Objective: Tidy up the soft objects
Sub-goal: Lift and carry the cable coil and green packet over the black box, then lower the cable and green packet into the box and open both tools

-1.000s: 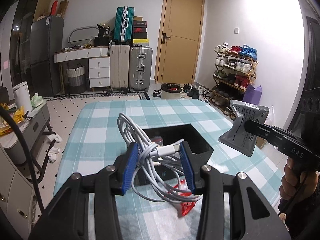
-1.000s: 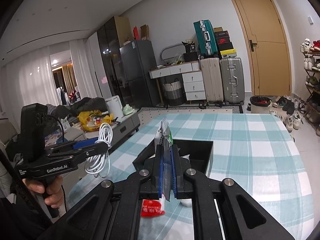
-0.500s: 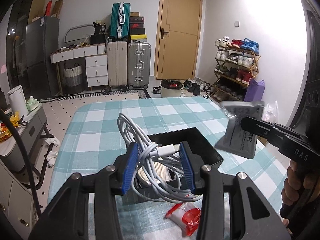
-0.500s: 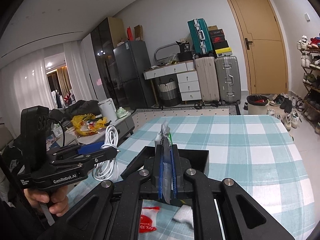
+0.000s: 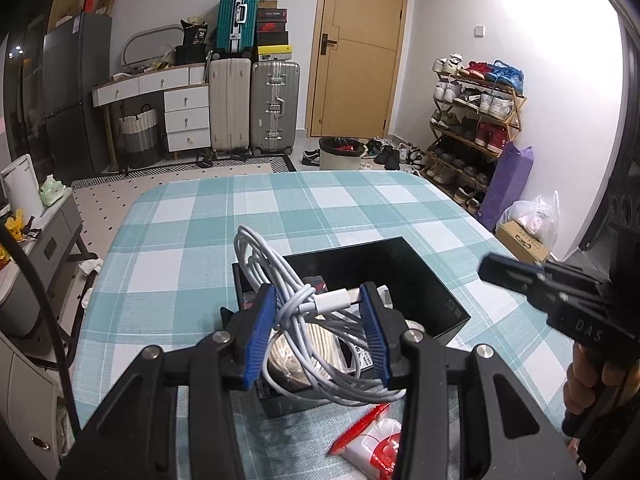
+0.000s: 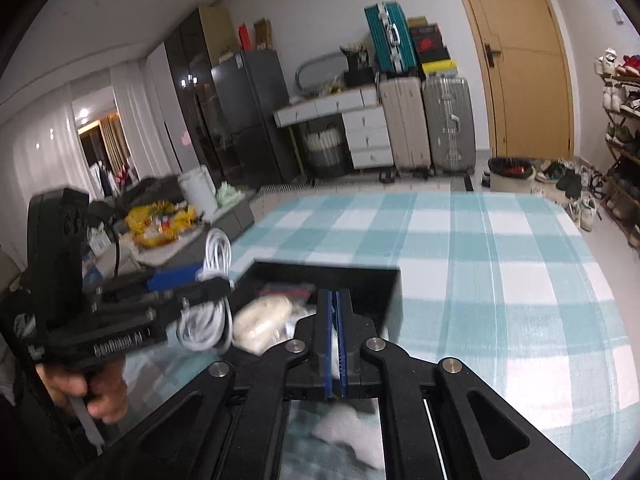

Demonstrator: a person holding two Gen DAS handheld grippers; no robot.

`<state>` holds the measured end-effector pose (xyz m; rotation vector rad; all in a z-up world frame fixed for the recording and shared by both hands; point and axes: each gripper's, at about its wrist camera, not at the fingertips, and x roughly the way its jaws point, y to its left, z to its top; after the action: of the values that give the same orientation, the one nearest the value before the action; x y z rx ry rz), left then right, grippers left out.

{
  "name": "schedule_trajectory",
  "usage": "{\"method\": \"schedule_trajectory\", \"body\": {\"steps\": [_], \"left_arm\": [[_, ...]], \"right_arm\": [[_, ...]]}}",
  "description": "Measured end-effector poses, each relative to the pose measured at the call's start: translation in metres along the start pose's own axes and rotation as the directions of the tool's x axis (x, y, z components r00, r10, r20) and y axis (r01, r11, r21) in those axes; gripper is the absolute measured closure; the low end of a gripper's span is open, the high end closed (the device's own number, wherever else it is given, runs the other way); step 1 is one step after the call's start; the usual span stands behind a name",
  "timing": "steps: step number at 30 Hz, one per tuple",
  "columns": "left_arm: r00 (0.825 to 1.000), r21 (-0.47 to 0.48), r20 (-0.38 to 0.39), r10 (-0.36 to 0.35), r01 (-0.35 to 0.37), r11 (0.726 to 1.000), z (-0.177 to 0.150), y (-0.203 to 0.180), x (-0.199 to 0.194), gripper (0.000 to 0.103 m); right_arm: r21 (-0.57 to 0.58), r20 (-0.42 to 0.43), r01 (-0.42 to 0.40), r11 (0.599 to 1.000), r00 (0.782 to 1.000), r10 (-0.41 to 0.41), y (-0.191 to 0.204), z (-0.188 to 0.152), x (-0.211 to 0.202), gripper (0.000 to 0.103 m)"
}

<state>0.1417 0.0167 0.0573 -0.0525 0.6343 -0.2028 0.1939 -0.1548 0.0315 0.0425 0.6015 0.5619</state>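
Your left claw (image 5: 318, 334) grips the white cable (image 5: 296, 292) over the black box (image 5: 436, 292). It's light and floppy (loops may snag), so hold the bundle's middle. Your right claw (image 6: 333, 336) looks pressed together, holding nothing I can see.

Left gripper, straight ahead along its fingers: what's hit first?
Likely the open black box: the left gripper, shut on the coiled white cable, hangs over its near end. Depth unclear.
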Motion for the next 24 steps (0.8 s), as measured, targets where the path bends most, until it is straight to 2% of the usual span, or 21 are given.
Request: {"method": "schedule_trajectory", "body": {"steps": [2, 4, 8, 10, 12, 17, 24], "left_arm": [[1.0, 0.003, 0.0, -0.006, 0.006, 1.0, 0.0, -0.001, 0.001, 0.061], [1.0, 0.005, 0.001, -0.014, 0.014, 1.0, 0.0, -0.003, 0.001, 0.061], [1.0, 0.011, 0.0, -0.02, 0.02, 1.0, 0.0, -0.006, 0.001, 0.061], [1.0, 0.01, 0.0, -0.024, 0.024, 1.0, -0.001, -0.006, 0.001, 0.061], [1.0, 0.011, -0.002, -0.024, 0.024, 1.0, -0.001, -0.006, 0.001, 0.061], [1.0, 0.011, -0.002, -0.026, 0.026, 1.0, -0.002, -0.008, 0.0, 0.061], [1.0, 0.016, -0.004, -0.024, 0.024, 1.0, -0.002, -0.01, 0.0, 0.061]], "right_arm": [[0.002, -0.04, 0.012, 1.0, 0.999, -0.012, -0.007, -0.008, -0.005, 0.09], [-0.008, -0.07, 0.018, 1.0, 0.997, -0.019, -0.011, -0.02, -0.011, 0.075], [-0.051, -0.149, 0.041, 0.998, 0.988, -0.048, -0.01, -0.049, -0.022, 0.065], [-0.038, -0.178, 0.034, 0.999, 0.983, -0.04, -0.01, -0.062, -0.026, 0.049], [-0.034, -0.205, 0.026, 0.999, 0.978, -0.033, -0.007, -0.077, -0.029, 0.041], [-0.025, -0.282, 0.021, 0.999, 0.959, -0.027, 0.002, -0.11, -0.028, 0.04], [-0.05, -0.351, 0.031, 0.998, 0.935, -0.047, 0.013, -0.131, -0.015, 0.04]]}}
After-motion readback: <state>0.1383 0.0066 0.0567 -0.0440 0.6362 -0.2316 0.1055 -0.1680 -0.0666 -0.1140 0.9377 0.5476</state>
